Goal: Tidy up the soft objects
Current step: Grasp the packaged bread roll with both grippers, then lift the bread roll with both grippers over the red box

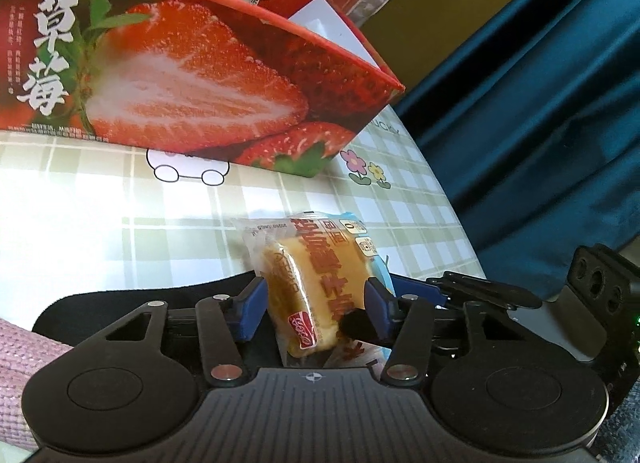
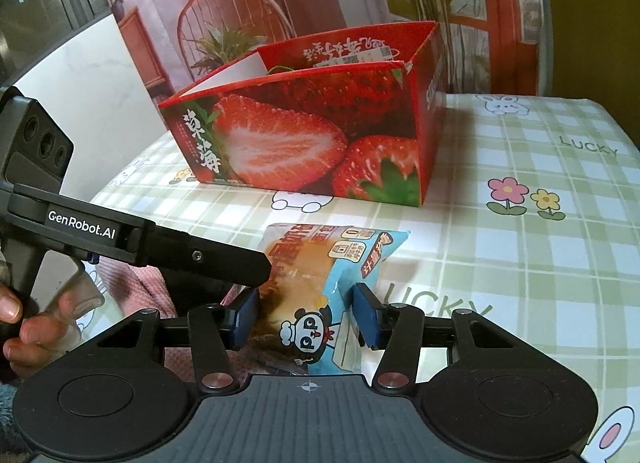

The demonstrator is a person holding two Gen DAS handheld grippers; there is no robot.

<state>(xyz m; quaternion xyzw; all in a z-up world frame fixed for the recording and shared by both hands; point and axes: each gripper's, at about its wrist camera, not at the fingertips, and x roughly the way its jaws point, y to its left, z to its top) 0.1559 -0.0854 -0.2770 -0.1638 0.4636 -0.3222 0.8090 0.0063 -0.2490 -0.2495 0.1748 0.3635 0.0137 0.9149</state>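
A wrapped bread bun (image 1: 316,287) in a clear and blue packet sits between both grippers over the checked tablecloth. My left gripper (image 1: 316,307) is shut on it, blue pads pressing both sides. My right gripper (image 2: 306,313) is also shut on the same packet (image 2: 320,287), pads against its sides. The left gripper's black finger (image 2: 224,259) crosses the right wrist view from the left and touches the packet. The red strawberry box (image 2: 304,143) stands open-topped behind the packet; it also fills the upper left of the left wrist view (image 1: 180,75).
The green checked tablecloth (image 2: 520,263) covers the table. A pink knitted cloth (image 1: 20,375) lies at the near left. A blue curtain (image 1: 540,103) hangs beyond the table's right edge. A printed backdrop (image 2: 320,3) stands behind the box.
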